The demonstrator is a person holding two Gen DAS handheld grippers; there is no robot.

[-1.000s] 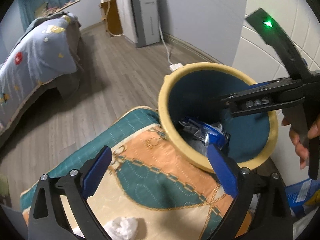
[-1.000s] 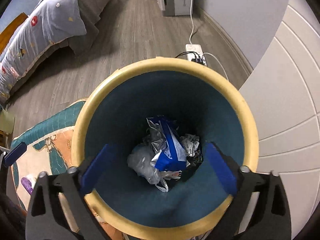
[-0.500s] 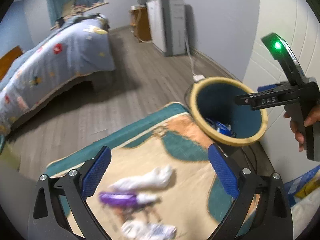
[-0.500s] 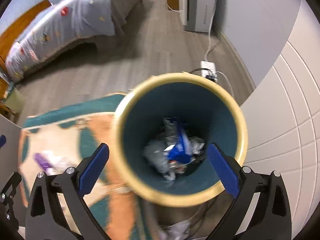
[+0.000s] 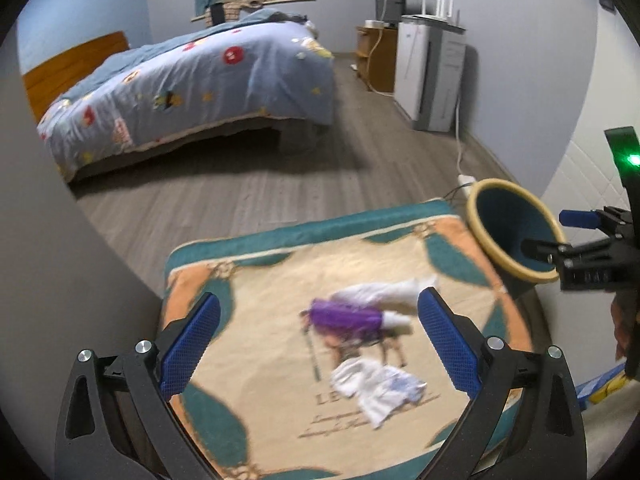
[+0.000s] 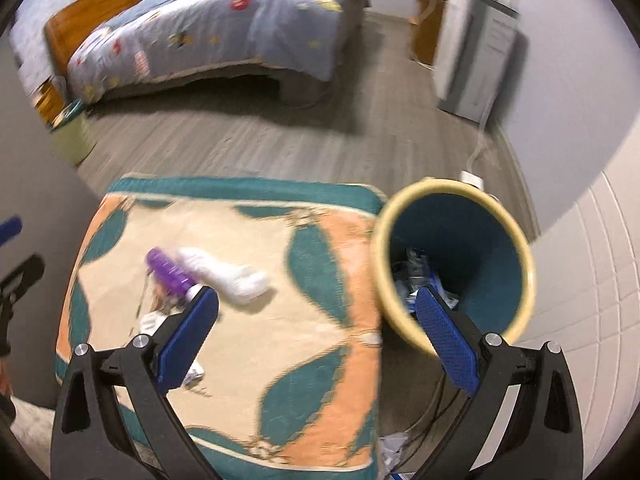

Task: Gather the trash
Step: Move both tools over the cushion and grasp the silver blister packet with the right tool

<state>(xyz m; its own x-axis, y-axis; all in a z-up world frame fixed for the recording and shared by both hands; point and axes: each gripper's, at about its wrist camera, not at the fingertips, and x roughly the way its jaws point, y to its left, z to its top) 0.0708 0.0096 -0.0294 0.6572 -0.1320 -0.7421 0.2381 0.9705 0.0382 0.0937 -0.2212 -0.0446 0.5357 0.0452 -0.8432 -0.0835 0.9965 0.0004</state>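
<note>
A yellow-rimmed bin (image 6: 454, 266) with a teal inside stands by the rug's right edge and holds crumpled wrappers (image 6: 420, 276); it also shows in the left wrist view (image 5: 514, 232). On the patterned rug (image 5: 260, 340) lie a purple bottle (image 5: 346, 318), a white crumpled tissue (image 5: 384, 294) behind it and a white wrapper (image 5: 378, 388) in front. The bottle (image 6: 168, 272) and tissue (image 6: 228, 276) show in the right wrist view too. My left gripper (image 5: 316, 340) is open above the rug, the trash between its fingers. My right gripper (image 6: 316, 334) is open and empty, above the rug beside the bin.
A bed (image 5: 192, 88) with a blue quilt stands across the wooden floor. A white appliance (image 5: 430, 80) and a wooden cabinet (image 5: 378, 60) stand by the far wall. A power strip (image 5: 466, 179) and cable lie behind the bin. A white tiled wall (image 6: 592, 280) is at the right.
Both grippers have pulled back and up from the bin. The left view has swung from the bin to the rug, bringing the bottle, tissue and wrapper into sight. Both stay open.
</note>
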